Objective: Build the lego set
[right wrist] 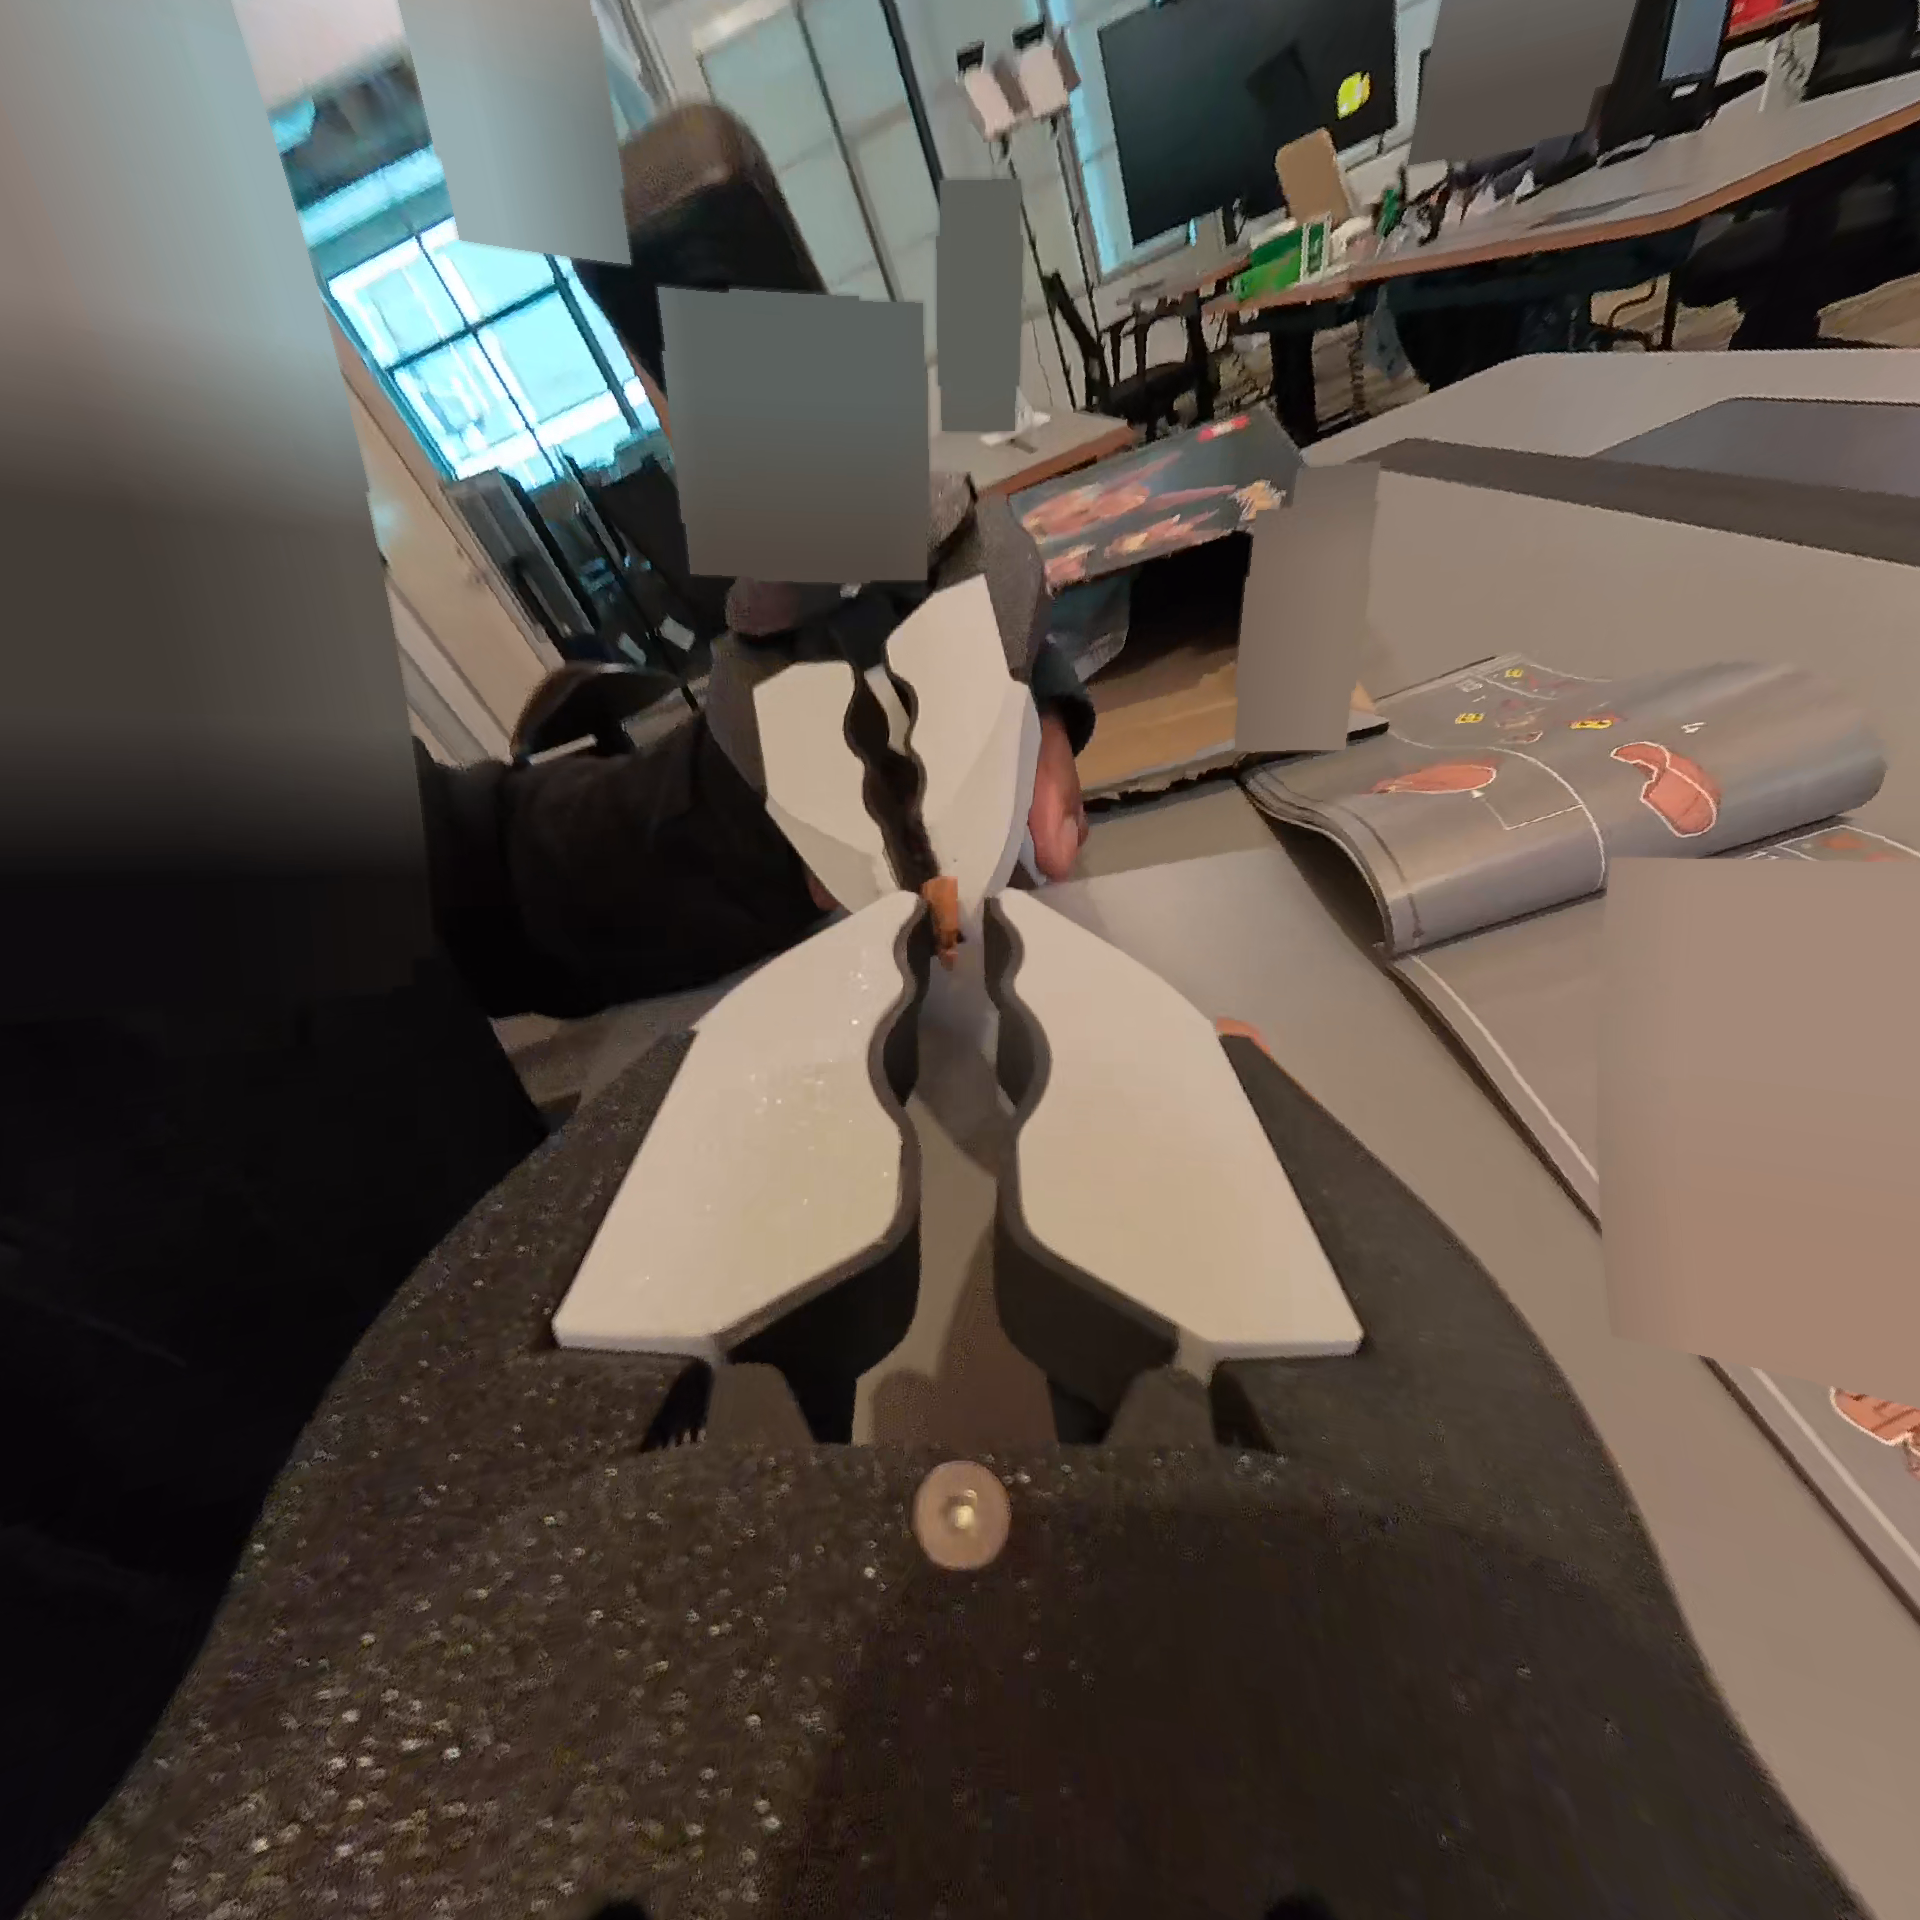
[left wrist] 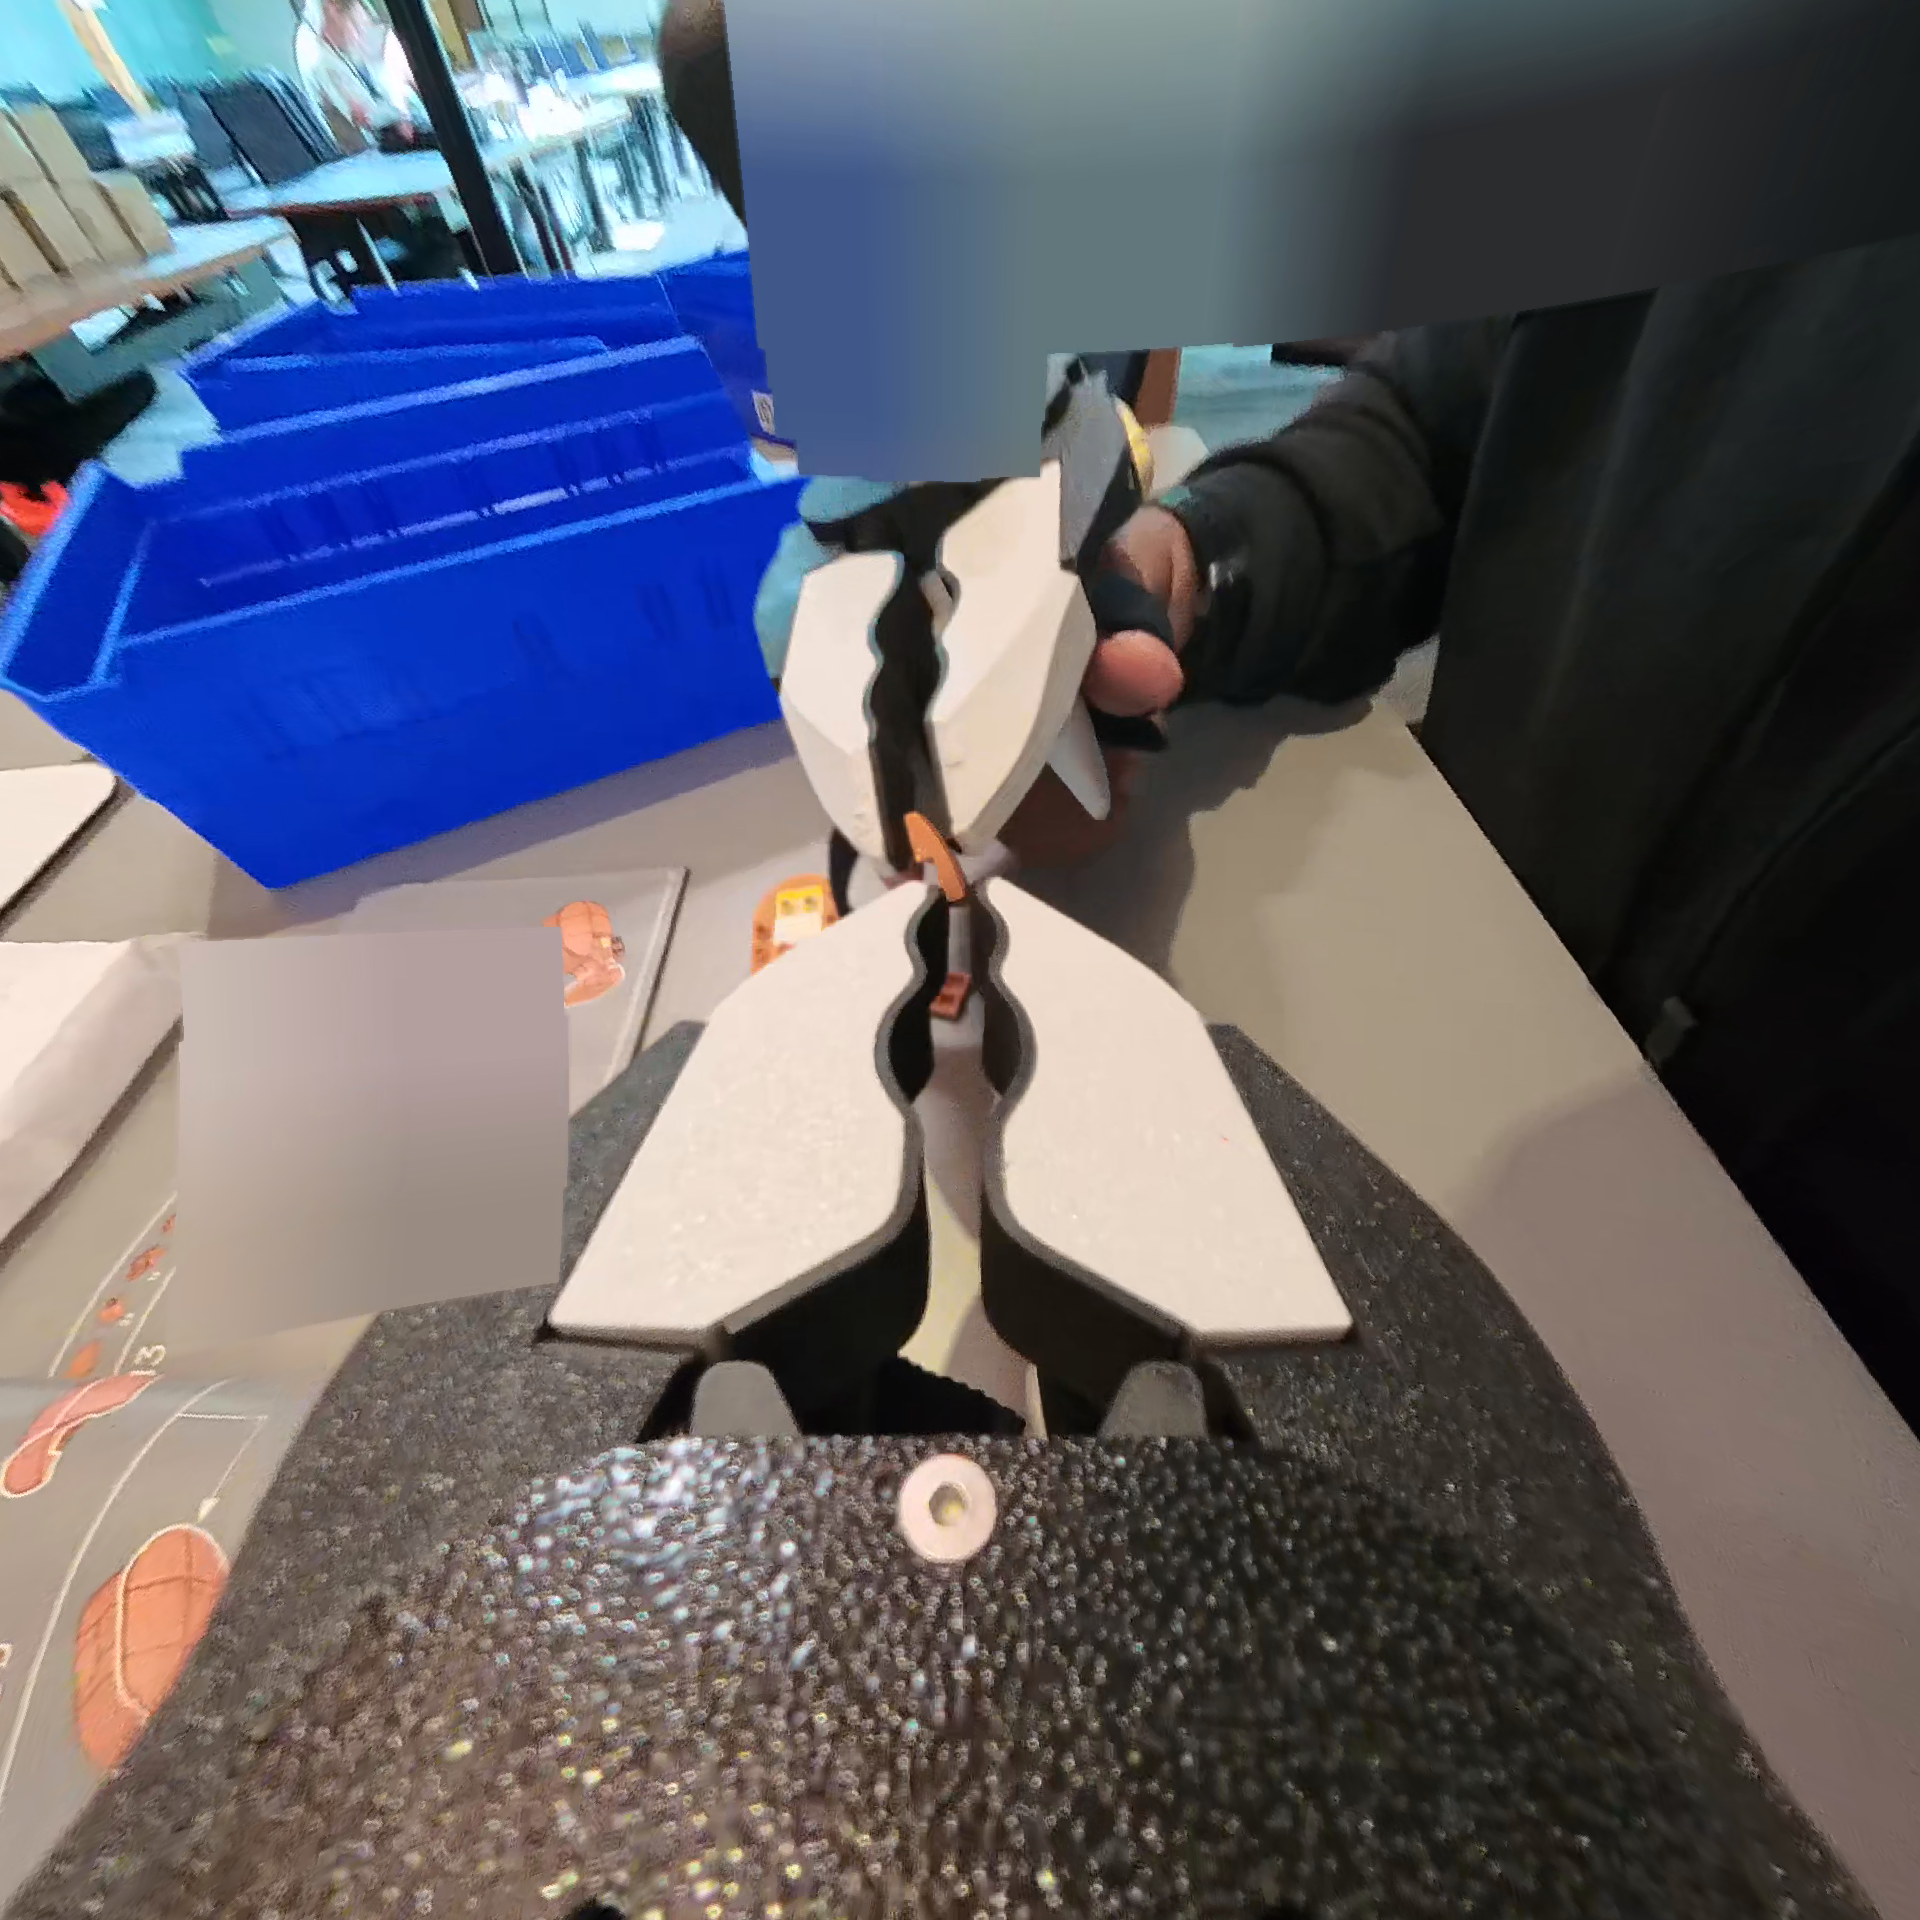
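Above grey table (left wrist: 1299,935), left gripper (left wrist: 954,902) and right gripper (right wrist: 958,909) tip-to-tip, fingers pinching orange piece (left wrist: 932,850).

Even indoor light; bkgd soft, motion-blurred; wide-angle bending at edges; window (right wrist: 488,364) glare; dark left side.

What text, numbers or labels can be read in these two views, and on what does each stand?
I do not quote writing, so this lists only where it stands.
instruction booklet: a printed step number beside the diagrams, legible.
sticker on a rear blue bin: mostly hidden, unreadable.
set box: print too small to read.
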